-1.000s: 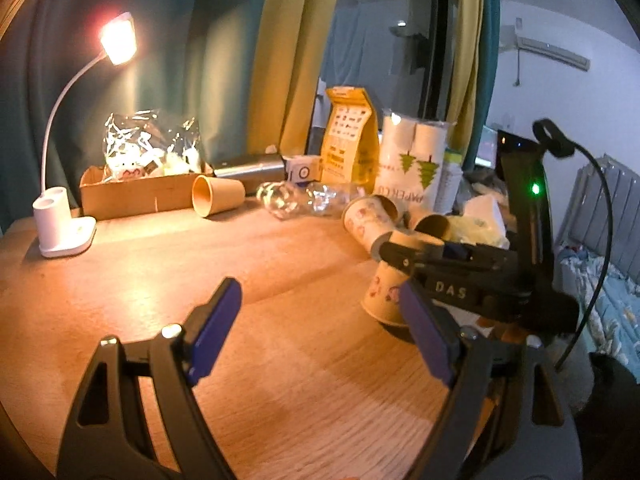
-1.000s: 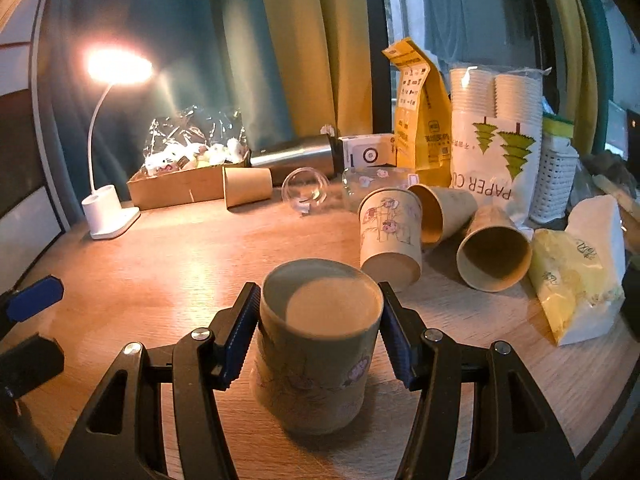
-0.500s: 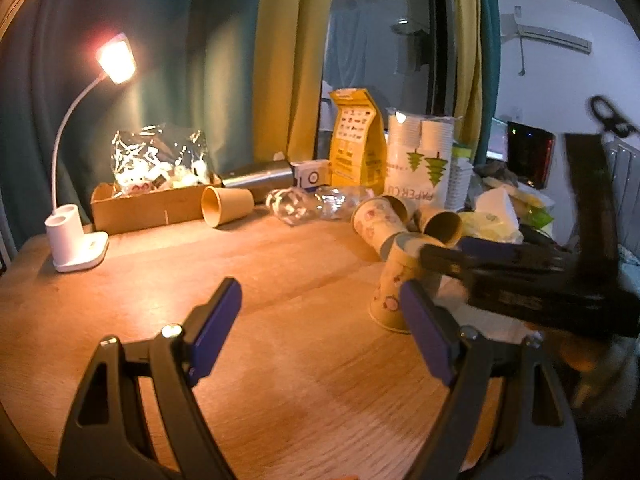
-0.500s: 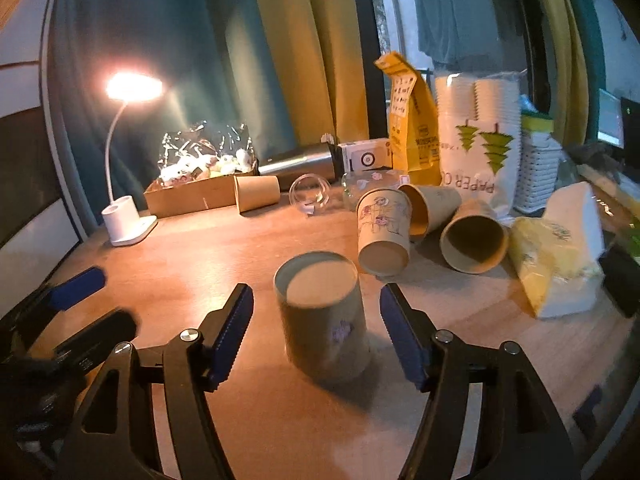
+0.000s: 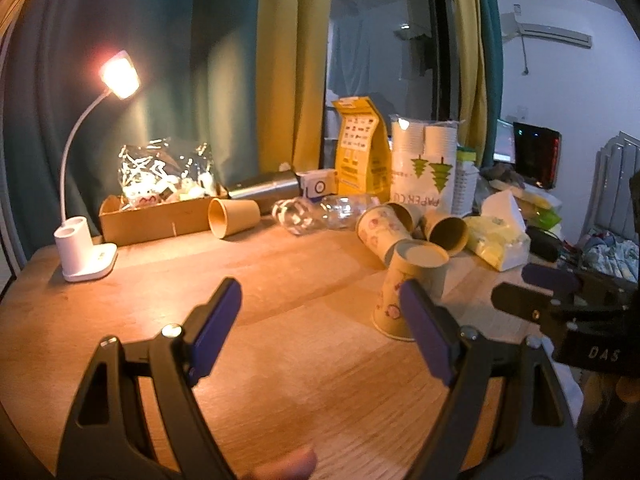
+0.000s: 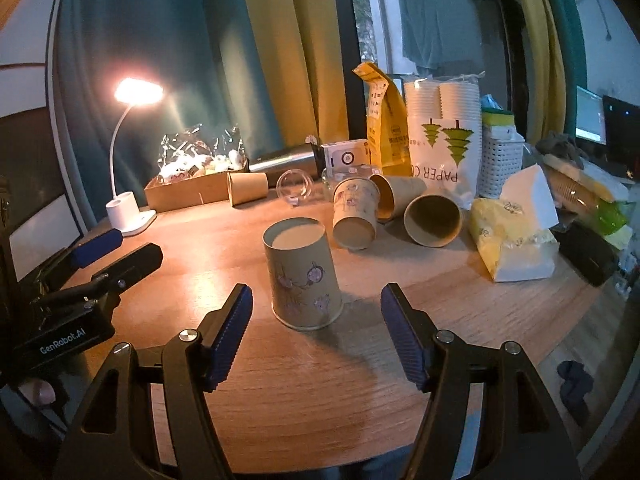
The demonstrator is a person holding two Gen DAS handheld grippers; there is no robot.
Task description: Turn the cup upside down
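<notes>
A: Cup?
B: Printed paper cup (image 6: 303, 277) stands upside down on the wooden worktop (image 6: 200, 264), base up, rim flat on the wood.
A: Right gripper (image 6: 316, 332)?
B: Fingers spread wide, cup just ahead between them, not touching.
A: Left gripper (image 5: 320, 334)?
B: Fingers wide apart, holding nothing, low over the worktop.
A: Background?
B: Lit desk lamp (image 6: 130, 160), three paper cups lying on their sides (image 6: 394, 208) behind, yellow tissue pack (image 6: 510, 240) right.
</notes>
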